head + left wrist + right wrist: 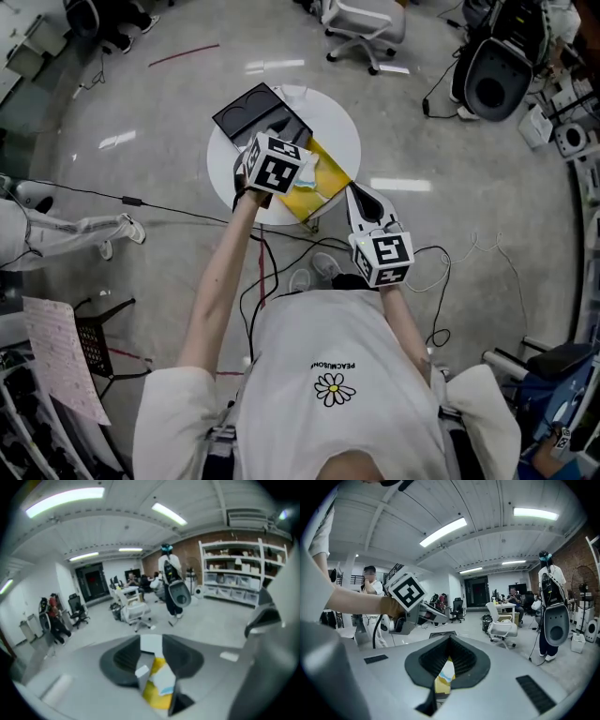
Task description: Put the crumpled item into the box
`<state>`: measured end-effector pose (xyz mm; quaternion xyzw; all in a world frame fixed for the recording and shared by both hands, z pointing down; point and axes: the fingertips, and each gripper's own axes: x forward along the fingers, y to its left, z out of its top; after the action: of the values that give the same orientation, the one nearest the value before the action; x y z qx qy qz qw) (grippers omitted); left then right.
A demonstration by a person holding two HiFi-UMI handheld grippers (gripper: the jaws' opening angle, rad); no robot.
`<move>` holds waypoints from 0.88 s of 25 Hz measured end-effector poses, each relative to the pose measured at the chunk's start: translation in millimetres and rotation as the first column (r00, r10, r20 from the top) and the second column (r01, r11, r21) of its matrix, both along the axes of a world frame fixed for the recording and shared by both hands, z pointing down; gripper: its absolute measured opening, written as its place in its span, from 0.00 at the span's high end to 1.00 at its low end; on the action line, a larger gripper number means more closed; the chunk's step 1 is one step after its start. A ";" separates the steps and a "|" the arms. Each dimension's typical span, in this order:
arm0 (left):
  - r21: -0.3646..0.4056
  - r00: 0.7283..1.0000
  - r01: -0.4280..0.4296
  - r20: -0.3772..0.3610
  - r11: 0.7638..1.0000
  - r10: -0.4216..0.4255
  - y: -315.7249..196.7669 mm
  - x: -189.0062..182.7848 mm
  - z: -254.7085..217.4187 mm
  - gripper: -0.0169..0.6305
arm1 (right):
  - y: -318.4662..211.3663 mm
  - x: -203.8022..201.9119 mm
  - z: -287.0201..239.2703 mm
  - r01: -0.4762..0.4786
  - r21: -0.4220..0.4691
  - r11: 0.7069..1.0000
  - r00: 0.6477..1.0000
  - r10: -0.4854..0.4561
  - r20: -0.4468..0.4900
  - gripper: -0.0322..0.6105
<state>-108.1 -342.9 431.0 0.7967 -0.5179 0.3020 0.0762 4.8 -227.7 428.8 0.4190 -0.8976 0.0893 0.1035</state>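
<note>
— What's nearest the person?

— The right gripper (360, 202), just ahead of the white T-shirt (328, 356). In its own view its fingers (465, 660) are pressed together on a corner of the crumpled item (444, 679), yellow with a pale patch.

— So where is the crumpled item as a whole?

— Up in the air between the two tools. From the head view it shows as a yellow sheet over the right part of the round white desk (342, 131). It is not in the box.

— And the other tool?

— The left gripper (286, 155) is farther out and to the left. Its fingers (183, 659) are also closed, pinching the item's yellow and white folds. The right gripper view shows it at the left, cube up, with a bare forearm behind it.

— The box?

— The box (246, 108) is black and open, lying on the far left part of the desk, just left of the yellow sheet in the head view.

— Anything beyond?

— A grey floor with cables, and a white office chair (366, 28) far off.
</note>
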 end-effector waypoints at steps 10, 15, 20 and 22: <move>0.057 0.940 0.232 -0.269 0.971 -0.209 67.4 -15.3 -22.8 0.96 | -2.8 -10.6 3.5 0.038 0.005 0.999 0.999 -0.038 -0.030 0.95; 0.031 0.898 0.290 -0.354 0.956 -0.261 95.3 -18.8 -16.5 0.97 | -2.3 -12.0 7.8 0.041 -0.002 0.999 0.998 -0.041 -0.040 0.95; -0.007 0.872 0.333 -0.378 0.943 -0.310 115.9 -20.2 4.2 0.97 | -4.1 -11.7 13.2 0.036 -0.022 0.999 0.998 -0.038 -0.056 0.95; -0.010 0.865 0.336 -0.393 0.942 -0.313 121.9 -18.0 11.0 0.97 | -4.9 -9.6 17.1 0.031 -0.035 0.999 0.997 -0.033 -0.070 0.95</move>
<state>-126.0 -220.9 442.0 0.7441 -0.6274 0.1053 0.2039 -4.8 -232.5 445.9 0.4057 -0.8984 0.0881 0.1434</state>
